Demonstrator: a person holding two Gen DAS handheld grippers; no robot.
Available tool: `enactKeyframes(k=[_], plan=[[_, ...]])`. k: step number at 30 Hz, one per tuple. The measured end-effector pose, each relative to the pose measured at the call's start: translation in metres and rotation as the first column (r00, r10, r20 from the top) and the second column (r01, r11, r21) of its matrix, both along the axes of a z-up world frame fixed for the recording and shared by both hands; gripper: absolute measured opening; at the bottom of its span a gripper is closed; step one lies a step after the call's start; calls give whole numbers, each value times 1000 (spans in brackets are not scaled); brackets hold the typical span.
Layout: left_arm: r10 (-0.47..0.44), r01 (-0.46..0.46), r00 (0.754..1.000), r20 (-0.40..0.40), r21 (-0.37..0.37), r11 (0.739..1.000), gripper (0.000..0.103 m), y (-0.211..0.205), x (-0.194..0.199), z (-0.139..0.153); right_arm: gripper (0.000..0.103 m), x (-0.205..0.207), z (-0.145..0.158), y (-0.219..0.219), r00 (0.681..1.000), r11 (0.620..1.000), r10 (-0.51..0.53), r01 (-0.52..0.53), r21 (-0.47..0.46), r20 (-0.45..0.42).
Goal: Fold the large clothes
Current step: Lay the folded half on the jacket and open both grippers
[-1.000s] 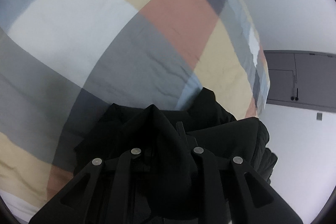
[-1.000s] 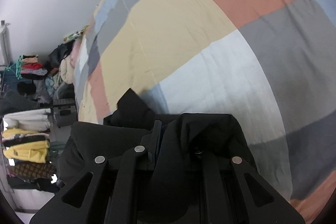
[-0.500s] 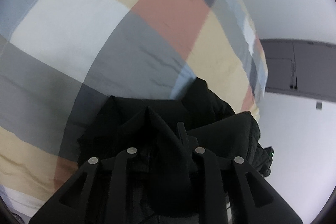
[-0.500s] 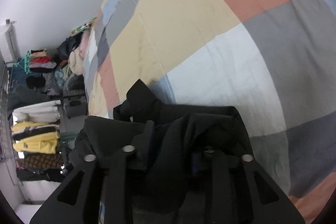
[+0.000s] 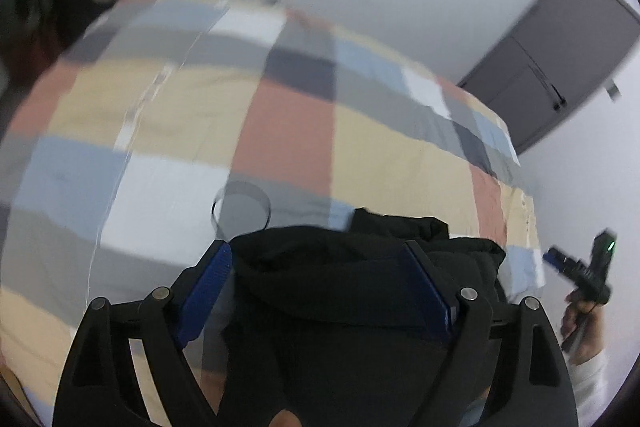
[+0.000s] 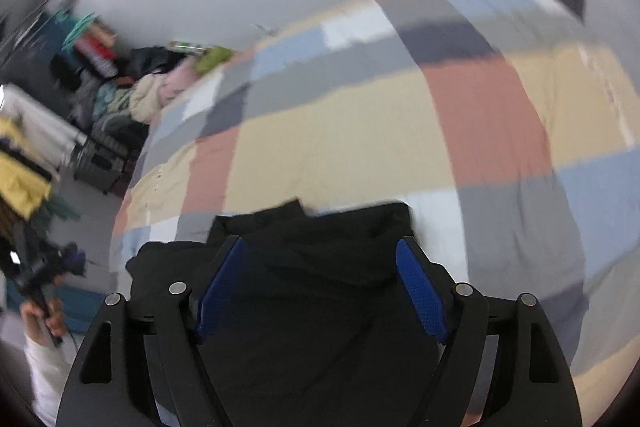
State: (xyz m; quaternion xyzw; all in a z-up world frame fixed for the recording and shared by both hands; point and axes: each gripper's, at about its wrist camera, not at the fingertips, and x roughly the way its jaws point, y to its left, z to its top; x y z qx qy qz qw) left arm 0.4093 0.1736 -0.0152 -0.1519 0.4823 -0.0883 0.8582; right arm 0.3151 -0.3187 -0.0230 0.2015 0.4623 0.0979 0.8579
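— Now both sets of jaws have just been opening: left gripper point(image 5: 320, 291) and right gripper point(image 6: 320, 291) stand apart!
— Black garment point(image 5: 360, 267) lies on the checked bedspread point(image 5: 280, 131) below, seemingly released; blur hampers.

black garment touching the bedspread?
Touching. Right wrist view shows the black garment lying on the checked bedspread, no gap at its far edge.

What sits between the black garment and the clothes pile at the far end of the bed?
Only bare checked bedspread lies between the black garment and the clothes pile, as the right wrist view shows.
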Motion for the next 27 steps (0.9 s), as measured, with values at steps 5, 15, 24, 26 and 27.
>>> enactKeyframes(k=[5,15,24,26,27], plan=[[-91,88,988,123,29,996,86,-74,-29,-8,77,-26,-4,69,986,995,102,-98,-37,130],[-130,114,988,89,161,980,86,-151,-38,-113,59,-44,-82,156,965,968,219,-196,-157,144],[-95,74,991,94,209,975,87,-154,-21,-147,60,-26,-117,161,968,970,206,-184,-159,142],[-89,65,991,97,230,971,88,-156,-18,-154,60,-25,-122,162,968,969,208,-184,-167,144],[-88,63,991,97,237,970,88,-157,-18,-155,60,-24,-125,164,967,967,210,-183,-176,146]])
